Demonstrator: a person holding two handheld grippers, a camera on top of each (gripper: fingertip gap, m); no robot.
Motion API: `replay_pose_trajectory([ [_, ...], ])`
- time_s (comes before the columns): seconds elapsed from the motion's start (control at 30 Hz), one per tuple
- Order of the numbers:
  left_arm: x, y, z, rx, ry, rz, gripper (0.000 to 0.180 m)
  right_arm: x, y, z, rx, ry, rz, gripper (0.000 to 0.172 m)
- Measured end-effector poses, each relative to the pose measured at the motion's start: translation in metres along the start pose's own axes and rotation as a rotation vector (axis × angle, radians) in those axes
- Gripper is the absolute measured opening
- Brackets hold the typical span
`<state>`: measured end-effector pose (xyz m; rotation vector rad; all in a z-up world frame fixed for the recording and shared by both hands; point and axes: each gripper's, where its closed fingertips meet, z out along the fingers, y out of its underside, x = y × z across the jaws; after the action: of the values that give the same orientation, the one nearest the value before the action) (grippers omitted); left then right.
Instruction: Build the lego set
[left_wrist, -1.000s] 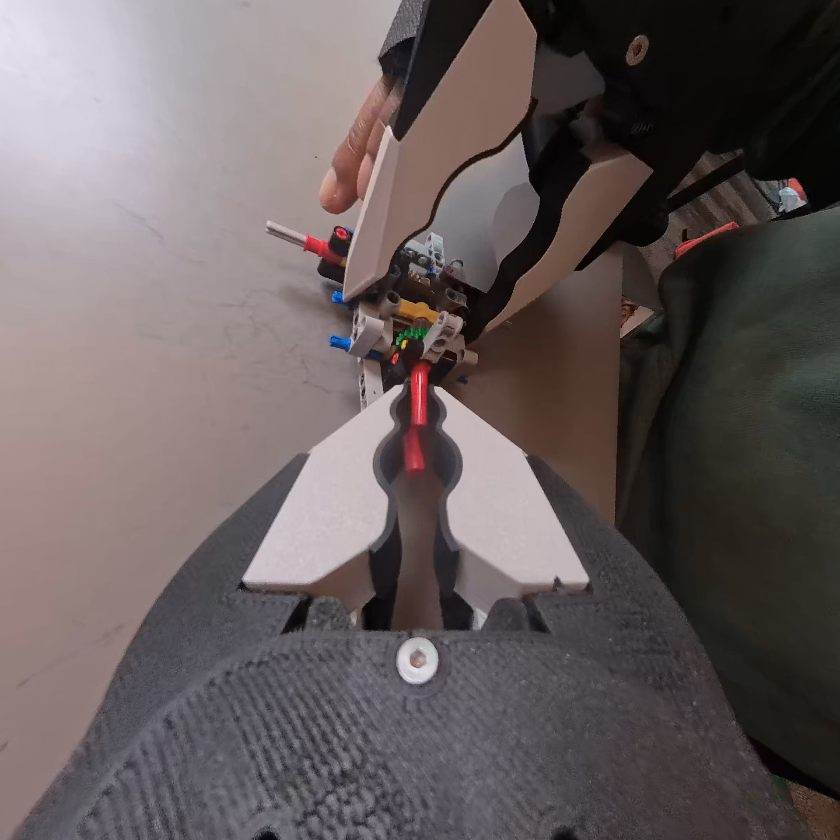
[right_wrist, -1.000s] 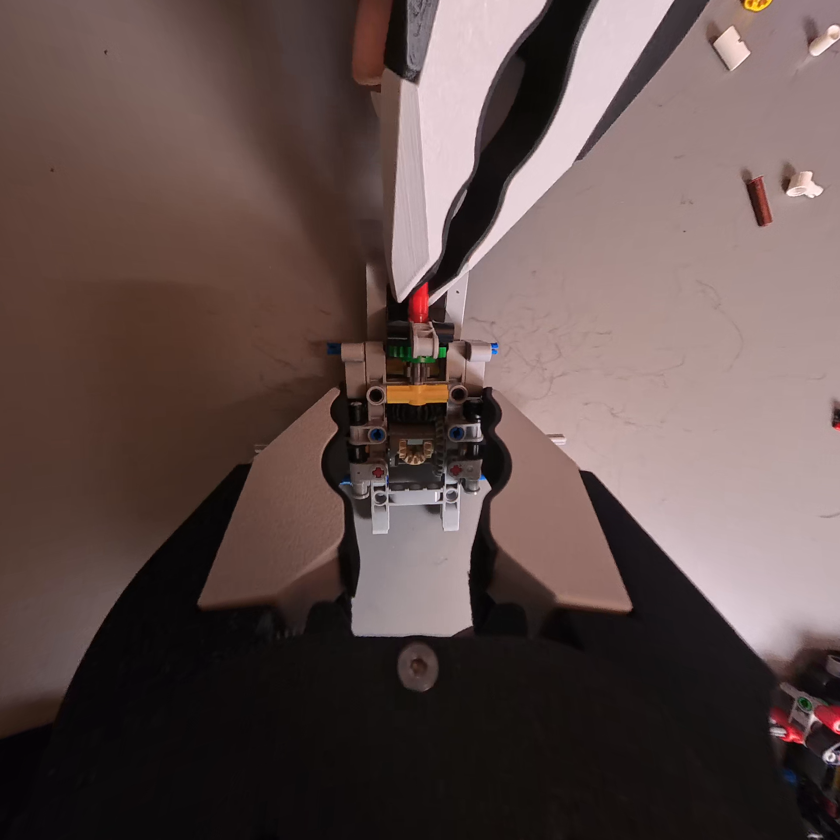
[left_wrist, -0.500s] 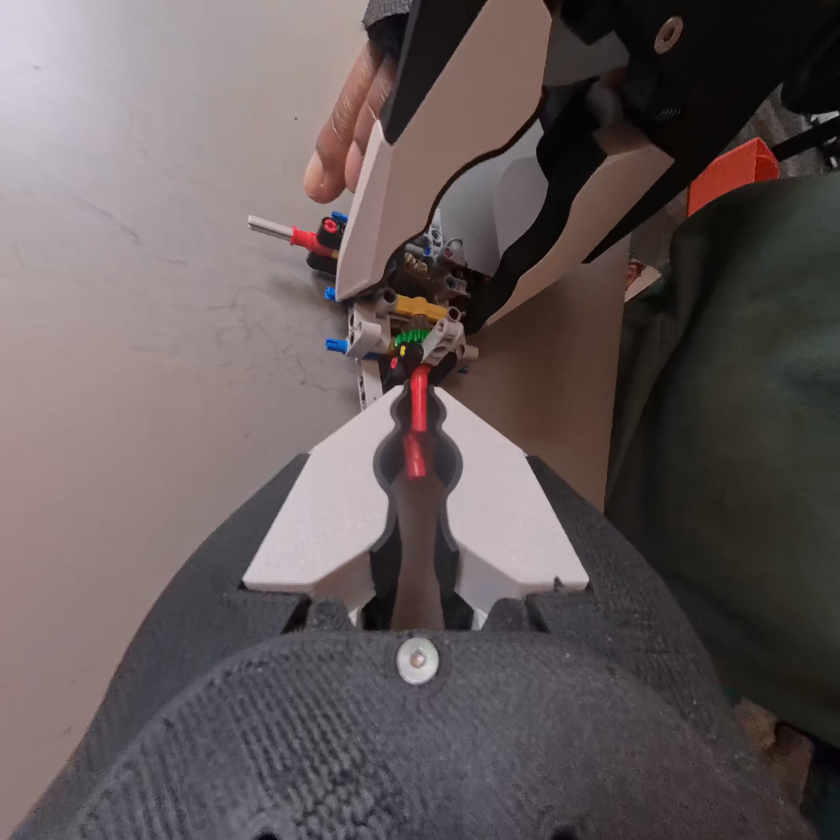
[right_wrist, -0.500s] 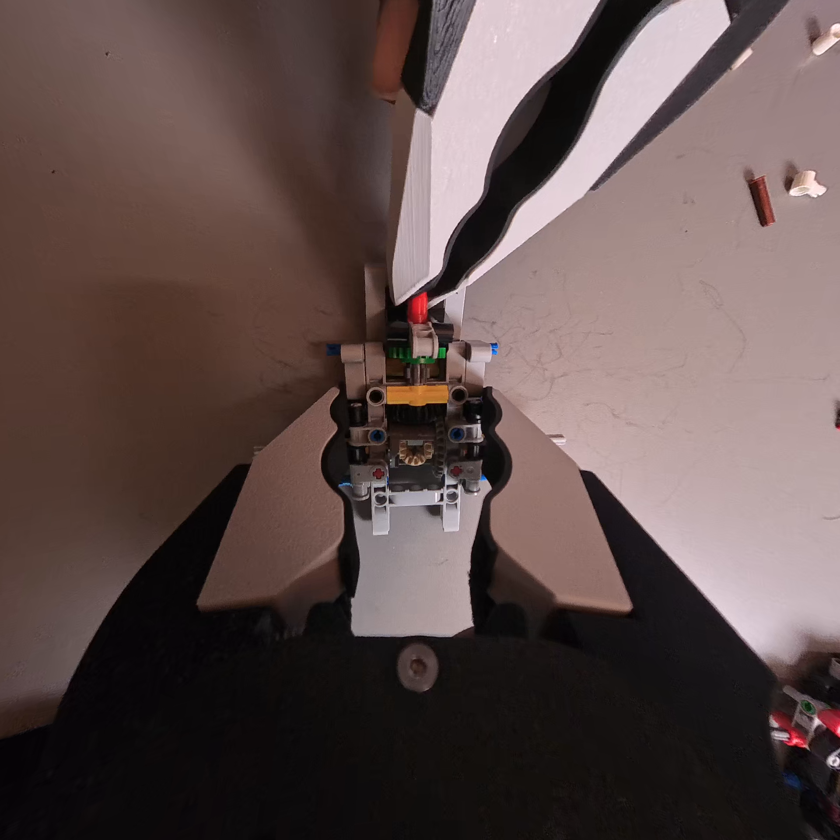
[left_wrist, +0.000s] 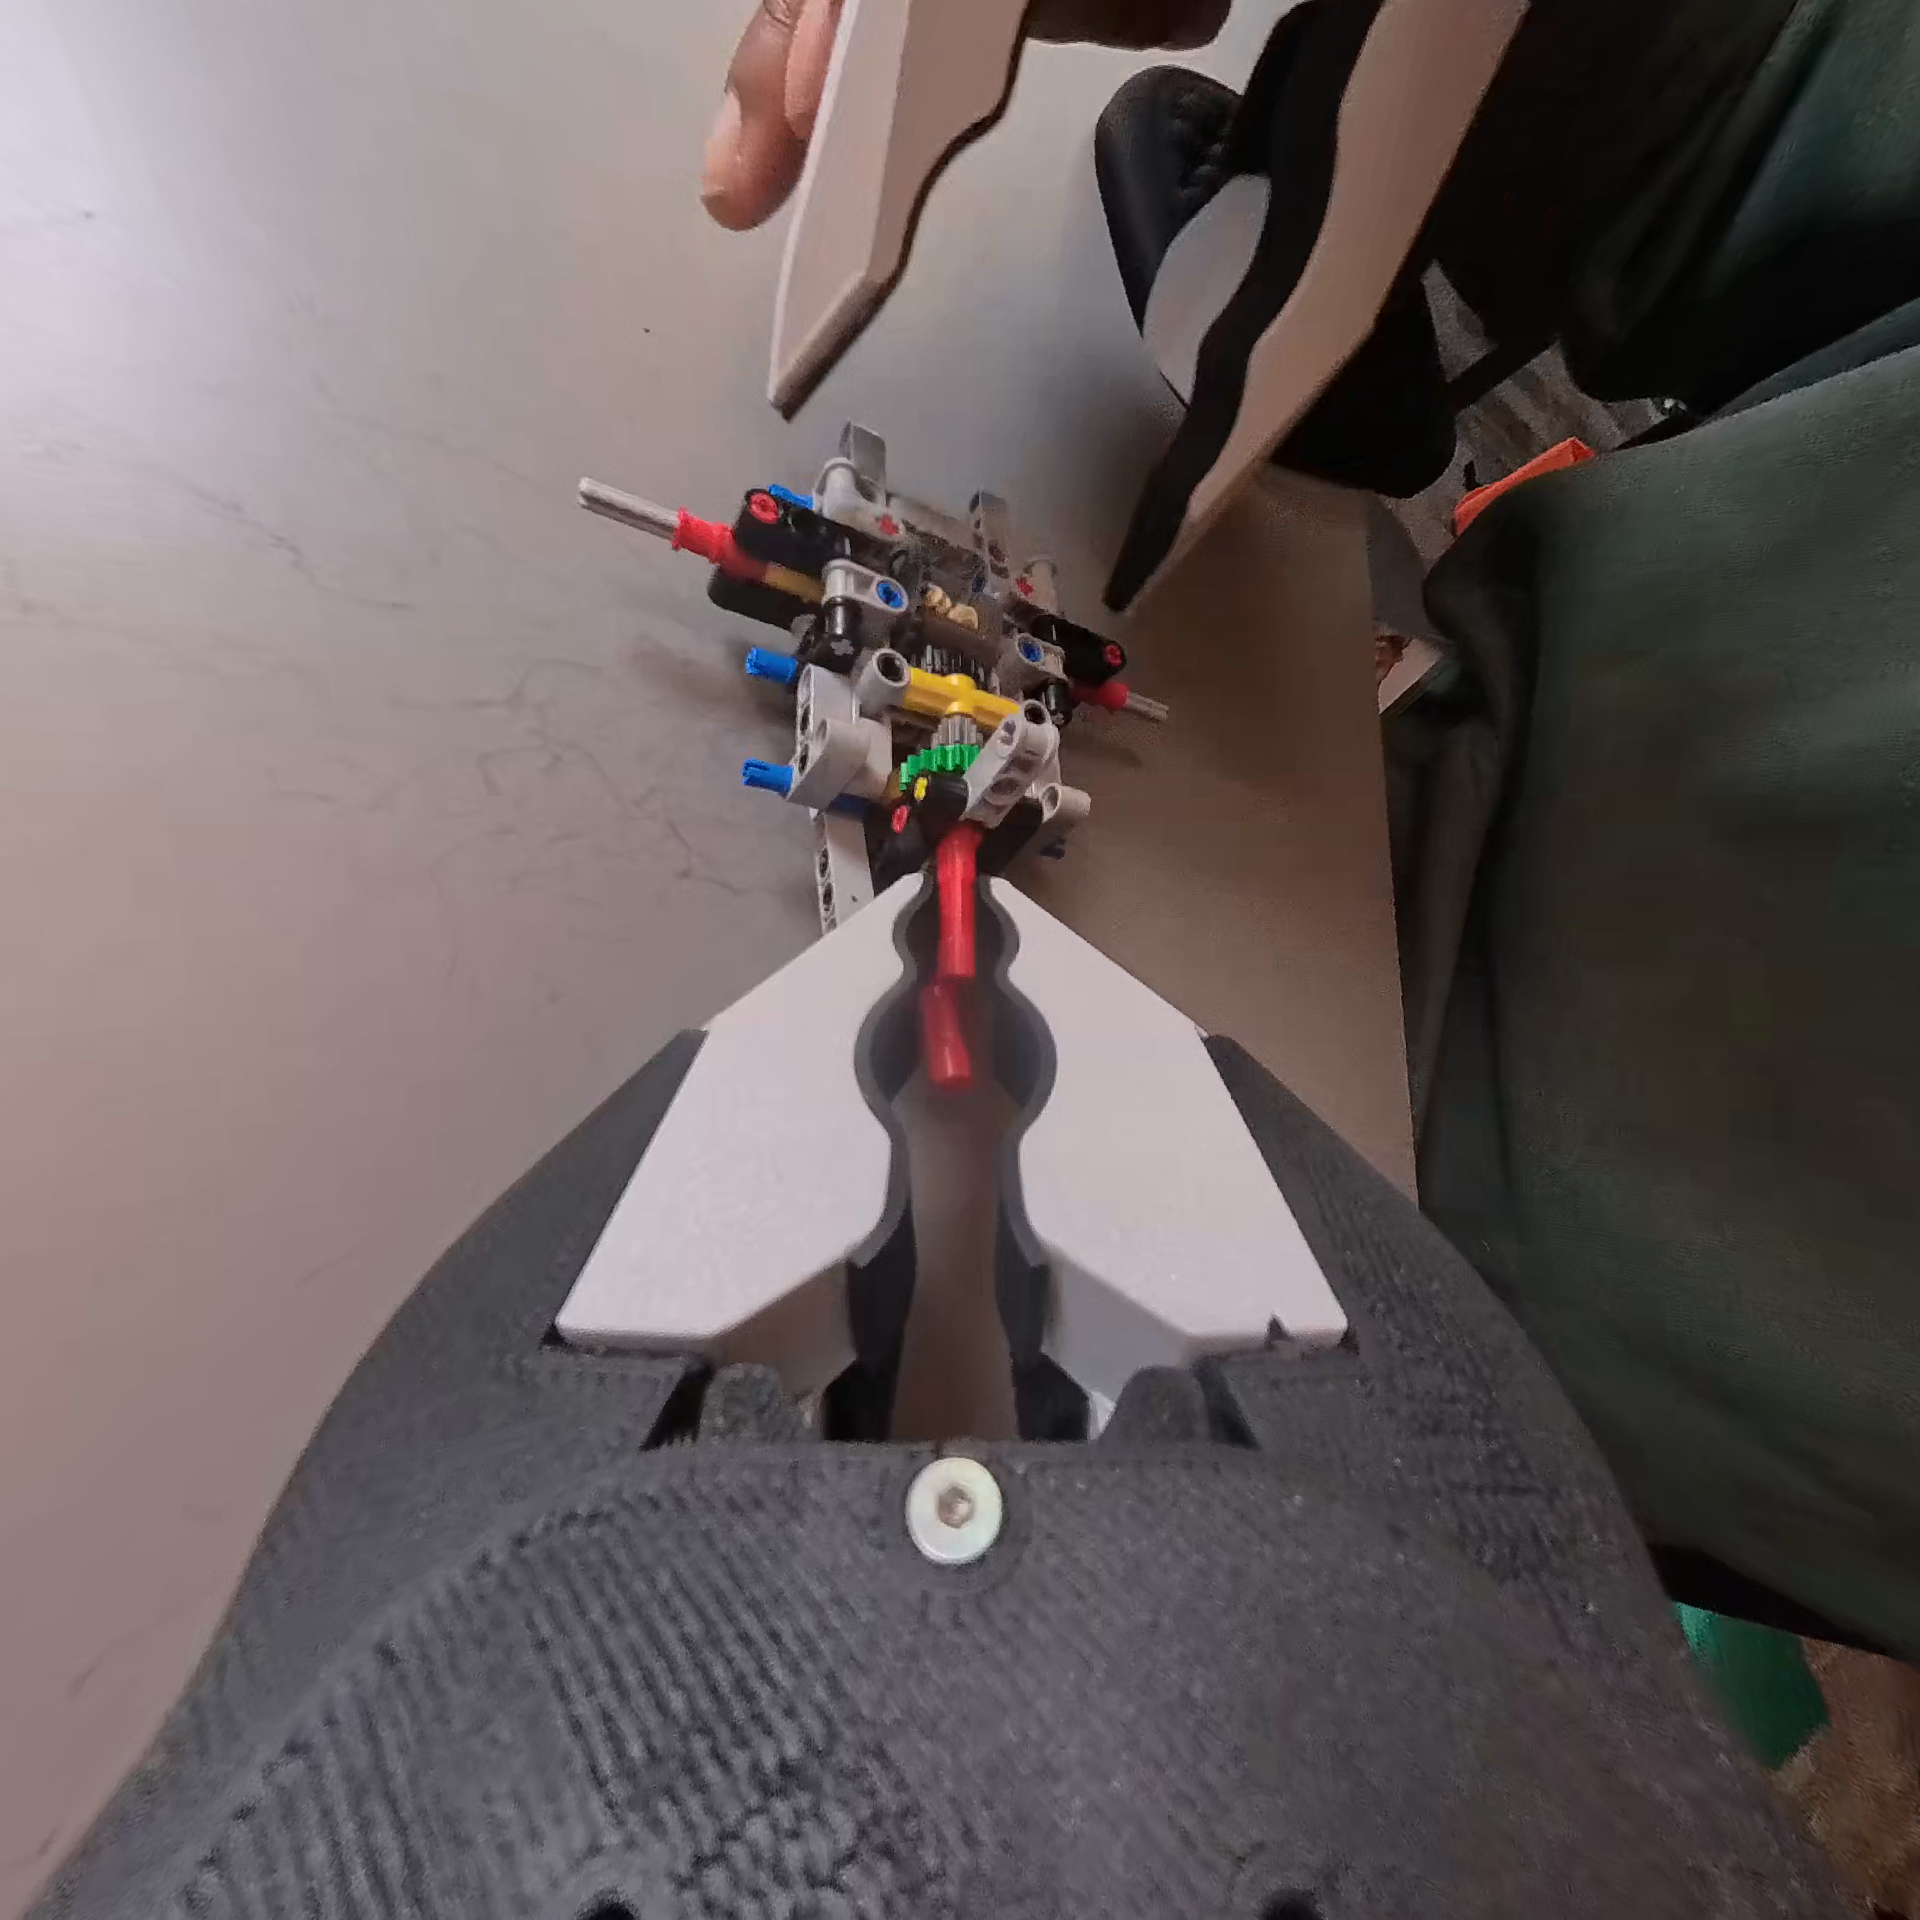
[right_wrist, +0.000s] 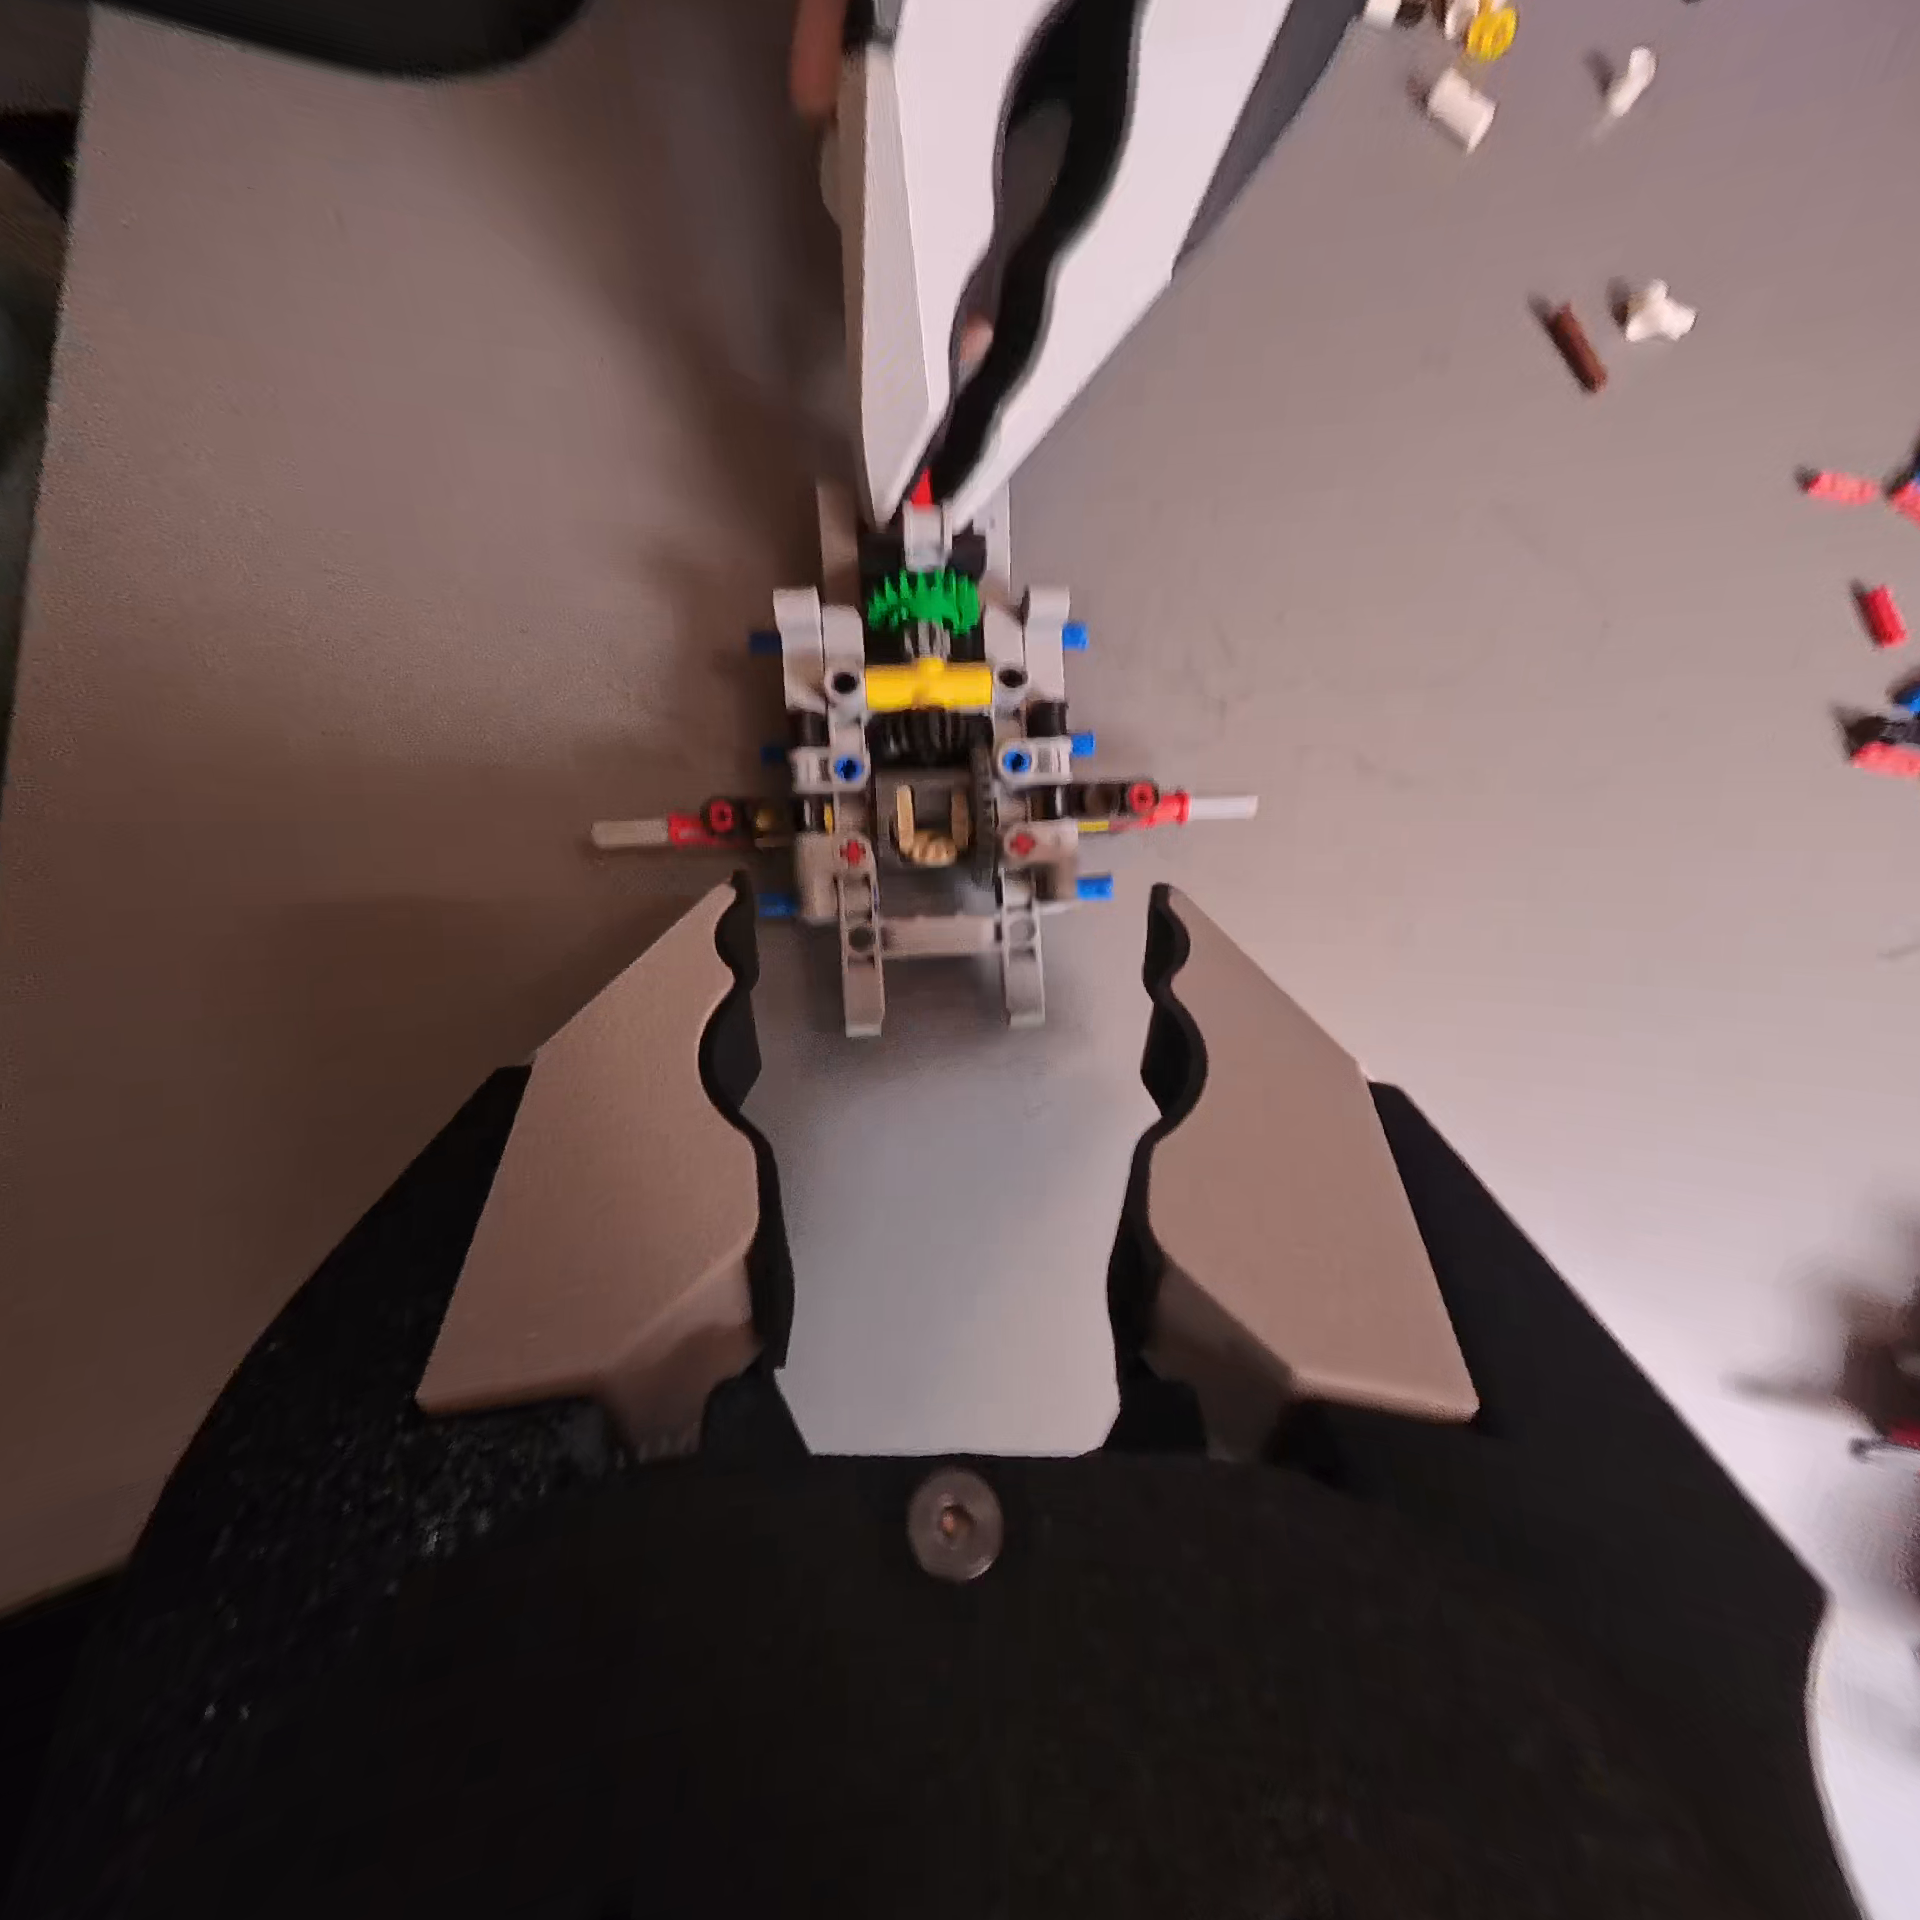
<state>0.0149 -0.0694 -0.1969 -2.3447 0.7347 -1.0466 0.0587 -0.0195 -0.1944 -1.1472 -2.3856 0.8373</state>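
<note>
On the table: a grey toy-brick gear assembly (right_wrist: 930, 790) rests on the tabletop (left_wrist: 312, 727), loose bricks (right_wrist: 1881, 613) well apart to one side.
Left gripper (left_wrist: 954, 914): clenched on the red axle (left_wrist: 951, 966) jutting from the assembly's end.
Right gripper (right_wrist: 945, 935): released, fingers wide, just short of the assembly, touching nothing.
Doing it well: I judge keeping the axle in line with its hole, not twisted, prevents levering the assembly.

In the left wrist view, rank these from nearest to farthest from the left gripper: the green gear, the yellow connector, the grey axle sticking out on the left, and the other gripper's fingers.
1. Green gear: just past the left gripper tips, beside the red axle it grips.
2. Yellow connector: directly behind the gear.
3. Grey axle: far left end of the model.
4. Right gripper's fingers: beyond, at the top.
</note>
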Motion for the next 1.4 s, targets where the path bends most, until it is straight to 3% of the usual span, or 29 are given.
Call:
replay_pose_trajectory([
  [0.17,-0.001,-0.002,0.003,0.03,0.019,0.01,0.004,-0.004,0.016,0.018,-0.023,0.007,0.016,0.068],
  [0.4,0.0,0.001,0.002,0.0,0.057,-0.045,0.005,-0.004,0.014,0.022,-0.032,-0.011,0.0,0.062],
  [0.9,0.004,0.007,0.004,-0.178,0.117,-0.174,0.003,-0.007,0.012,0.024,-0.099,-0.027,-0.014,0.06],
  [1.13,0.009,0.006,0.011,-0.239,0.131,-0.162,0.003,-0.005,0.015,0.022,-0.159,-0.032,-0.046,0.061],
  [1.4,0.003,-0.003,0.007,-0.086,0.081,-0.072,0.005,0.001,0.018,0.016,-0.071,-0.024,0.007,0.063],
])
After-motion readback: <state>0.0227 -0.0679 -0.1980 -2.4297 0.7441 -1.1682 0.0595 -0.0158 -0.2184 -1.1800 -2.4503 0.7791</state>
